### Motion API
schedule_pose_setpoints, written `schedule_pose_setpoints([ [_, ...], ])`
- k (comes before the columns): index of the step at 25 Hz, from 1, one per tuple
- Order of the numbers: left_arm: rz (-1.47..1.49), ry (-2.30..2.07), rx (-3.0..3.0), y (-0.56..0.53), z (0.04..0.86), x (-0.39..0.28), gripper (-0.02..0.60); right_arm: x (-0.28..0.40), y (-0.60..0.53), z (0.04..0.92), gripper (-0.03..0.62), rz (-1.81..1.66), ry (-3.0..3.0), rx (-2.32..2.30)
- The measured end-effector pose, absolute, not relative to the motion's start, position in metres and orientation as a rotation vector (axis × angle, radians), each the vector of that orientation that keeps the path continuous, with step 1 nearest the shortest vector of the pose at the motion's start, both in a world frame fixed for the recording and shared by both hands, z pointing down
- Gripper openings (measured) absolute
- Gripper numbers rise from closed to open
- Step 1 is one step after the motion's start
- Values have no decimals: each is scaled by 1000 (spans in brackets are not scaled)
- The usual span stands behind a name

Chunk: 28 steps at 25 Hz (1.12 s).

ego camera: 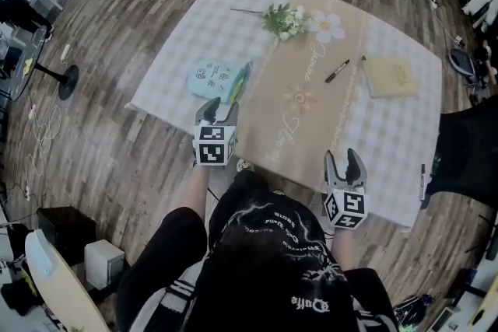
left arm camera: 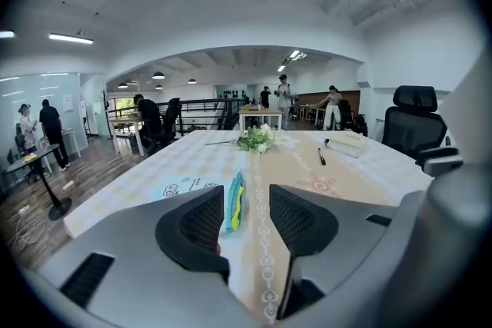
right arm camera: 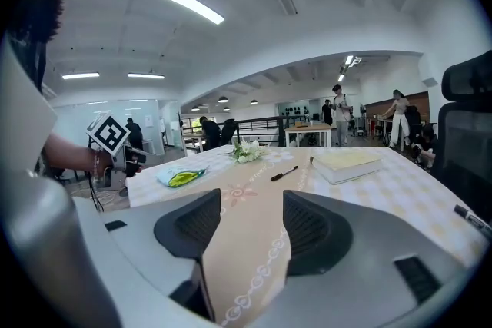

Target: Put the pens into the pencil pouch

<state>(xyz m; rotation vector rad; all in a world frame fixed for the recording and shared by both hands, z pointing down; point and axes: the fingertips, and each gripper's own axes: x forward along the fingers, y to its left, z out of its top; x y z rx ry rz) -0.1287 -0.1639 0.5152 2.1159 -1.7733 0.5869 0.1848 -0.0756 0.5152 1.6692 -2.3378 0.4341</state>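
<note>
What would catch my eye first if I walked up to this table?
Two hand-held grippers, jaws apart and empty, are held at the near edge of the table: the left gripper by a light blue pencil pouch, the right gripper further right. Beyond lie a black pen and, to its right, a book, with white flowers at the far end.

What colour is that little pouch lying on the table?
The pouch is pale turquoise with small dark doodles and a yellow-green edge; the head view shows it best.

Bare runner (ego camera: 299, 101) between pouch (ego camera: 218, 80) and pen (ego camera: 337, 71); book (ego camera: 391, 76) near pen, flowers (ego camera: 284, 19) beyond.
</note>
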Motion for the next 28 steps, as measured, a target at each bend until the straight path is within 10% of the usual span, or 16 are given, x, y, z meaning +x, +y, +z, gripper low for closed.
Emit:
schedule_pose_setpoints([
  [16, 777, -1557, 2038, -223, 593, -154, 192, 164, -108, 521, 244, 445, -2211, 1747],
  [28, 785, -1541, 1968, -230, 607, -164, 38, 155, -123, 519, 241, 446, -2196, 1757],
])
